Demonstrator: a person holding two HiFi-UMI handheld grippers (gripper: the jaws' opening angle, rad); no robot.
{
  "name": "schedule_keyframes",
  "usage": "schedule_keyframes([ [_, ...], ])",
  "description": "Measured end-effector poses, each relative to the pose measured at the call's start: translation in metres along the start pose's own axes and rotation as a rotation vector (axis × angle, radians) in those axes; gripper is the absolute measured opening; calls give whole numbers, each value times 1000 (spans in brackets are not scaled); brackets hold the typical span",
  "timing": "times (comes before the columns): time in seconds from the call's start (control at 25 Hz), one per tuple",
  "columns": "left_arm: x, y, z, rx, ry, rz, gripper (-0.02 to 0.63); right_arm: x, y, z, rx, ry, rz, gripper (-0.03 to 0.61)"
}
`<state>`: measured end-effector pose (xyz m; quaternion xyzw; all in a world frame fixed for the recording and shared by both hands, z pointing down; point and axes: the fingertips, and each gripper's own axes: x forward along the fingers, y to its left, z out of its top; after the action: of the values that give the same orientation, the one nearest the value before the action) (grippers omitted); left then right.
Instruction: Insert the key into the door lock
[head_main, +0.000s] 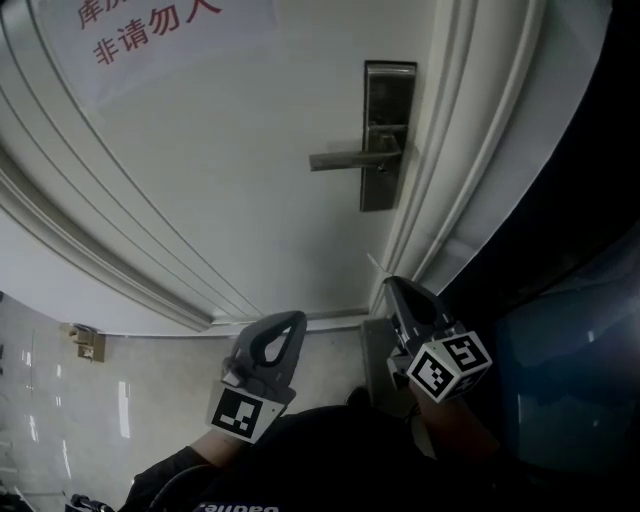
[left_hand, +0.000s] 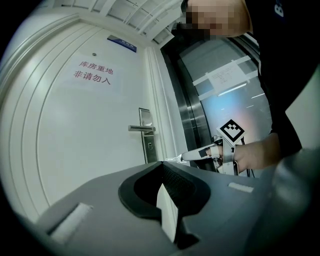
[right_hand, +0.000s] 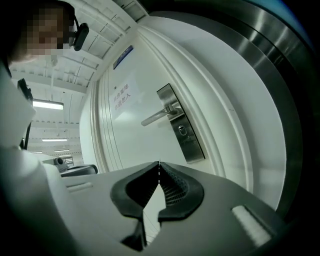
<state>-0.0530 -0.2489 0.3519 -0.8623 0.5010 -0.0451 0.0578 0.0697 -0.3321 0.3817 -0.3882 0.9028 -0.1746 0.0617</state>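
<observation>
Door lock (head_main: 387, 140): brushed-metal plate, lever handle level, keyhole below the handle. Key (left_hand: 172, 159): thin and silvery, clamped in right gripper (left_hand: 184, 157), well short of the lock.

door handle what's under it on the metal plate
Under the door handle, the metal plate has a keyhole with nothing in it. The lock's inside is hidden.
</observation>
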Motion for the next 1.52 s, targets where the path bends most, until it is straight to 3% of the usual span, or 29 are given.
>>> schedule_keyframes([
  [0.36, 21, 7, -4, 19, 27, 6, 20, 13, -25, 12, 81, -12, 9, 9],
  [0.64, 30, 28, 6, 35, -18, -50, 20, 27, -47, 23, 276, -67, -41, 9],
  [1.0, 25, 43, -3, 3, -24, -131, 20, 47, -44, 43, 499, -177, 1, 9],
  [1.16, 24, 47, -3, 6, -30, -155, 20, 52, -52, 40, 620, -207, -32, 9],
  [1.52, 23, 48, -12, -9, -17, -174, 20, 58, -63, 48, 753, -280, -54, 9],
])
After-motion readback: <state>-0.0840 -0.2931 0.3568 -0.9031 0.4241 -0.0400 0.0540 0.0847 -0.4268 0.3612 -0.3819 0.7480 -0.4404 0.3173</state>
